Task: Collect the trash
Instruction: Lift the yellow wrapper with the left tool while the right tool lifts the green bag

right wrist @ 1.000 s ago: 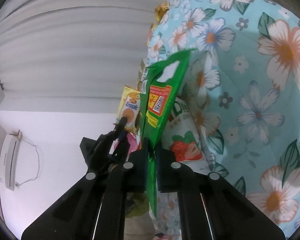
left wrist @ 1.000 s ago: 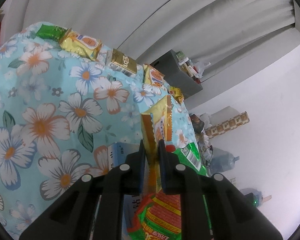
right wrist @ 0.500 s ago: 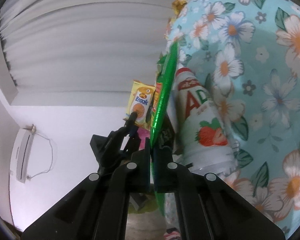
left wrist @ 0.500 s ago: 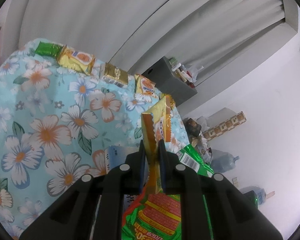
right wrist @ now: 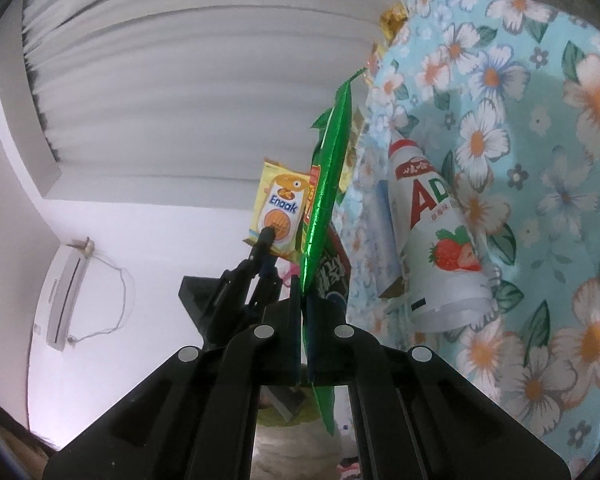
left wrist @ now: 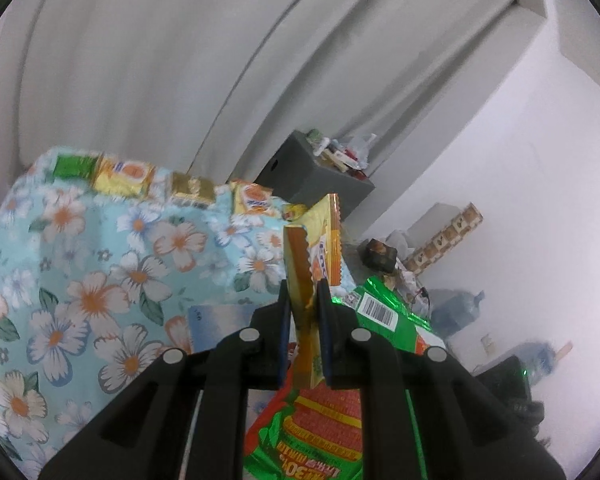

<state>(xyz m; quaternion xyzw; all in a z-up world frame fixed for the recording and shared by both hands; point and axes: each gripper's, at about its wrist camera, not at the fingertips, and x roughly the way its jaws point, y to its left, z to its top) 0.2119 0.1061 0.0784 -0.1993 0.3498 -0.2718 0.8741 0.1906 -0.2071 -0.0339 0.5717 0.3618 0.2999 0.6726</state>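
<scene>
My left gripper (left wrist: 305, 304) is shut on a yellow-orange snack wrapper (left wrist: 314, 248), held upright above the table edge. My right gripper (right wrist: 305, 300) is shut on a green foil wrapper (right wrist: 328, 172), seen edge-on; the same wrapper shows in the left wrist view (left wrist: 380, 316). The left gripper with its yellow Enaak wrapper (right wrist: 278, 212) shows just left of the green one. Both are lifted off the floral tablecloth (left wrist: 80, 280).
A white strawberry drink bottle (right wrist: 440, 240) lies on the cloth beside a blue-white carton (left wrist: 220, 320). Several wrappers (left wrist: 124, 174) line the table's far edge. A grey box (left wrist: 312, 172) with clutter stands behind. Water jugs (left wrist: 456, 312) sit on the floor.
Both grippers have lifted and pulled back from the table with their wrappers. The green wrapper turned from face-on to edge-on. More curtain and wall show now.
</scene>
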